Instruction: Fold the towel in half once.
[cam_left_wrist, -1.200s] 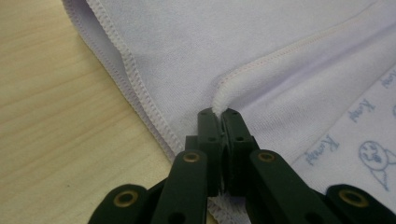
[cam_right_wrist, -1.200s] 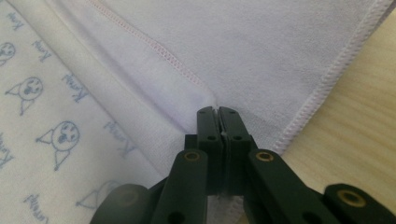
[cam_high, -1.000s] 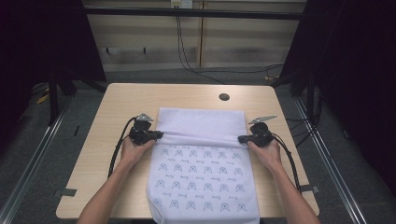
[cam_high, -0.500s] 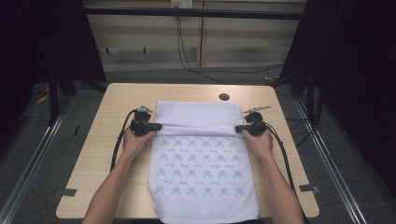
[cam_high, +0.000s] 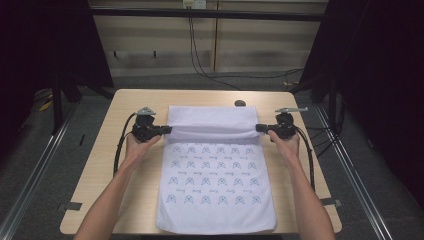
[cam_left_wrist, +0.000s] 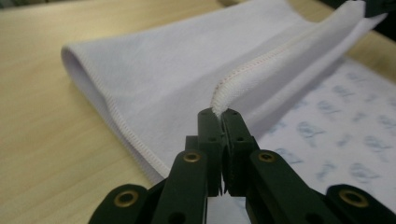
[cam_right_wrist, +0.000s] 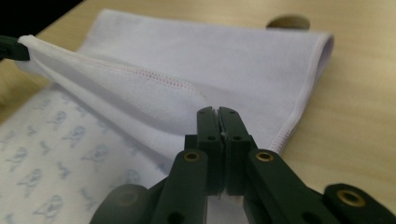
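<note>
Overhead — cloth (cam_high: 215, 185) hem taut between clamped hand-held grippers, table (cam_high: 125, 100) margins bare.

So the count was pretty short: one white towel (cam_high: 215, 190) with little blue prints, one tabletop (cam_high: 100, 165), two grippers, left gripper (cam_high: 167, 130) and right gripper (cam_high: 259, 128), one per hand, and one small dark round spot (cam_high: 240, 103) near the far edge.

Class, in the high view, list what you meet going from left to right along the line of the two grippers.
Left gripper → folded-over edge of the white towel → right gripper.
</note>
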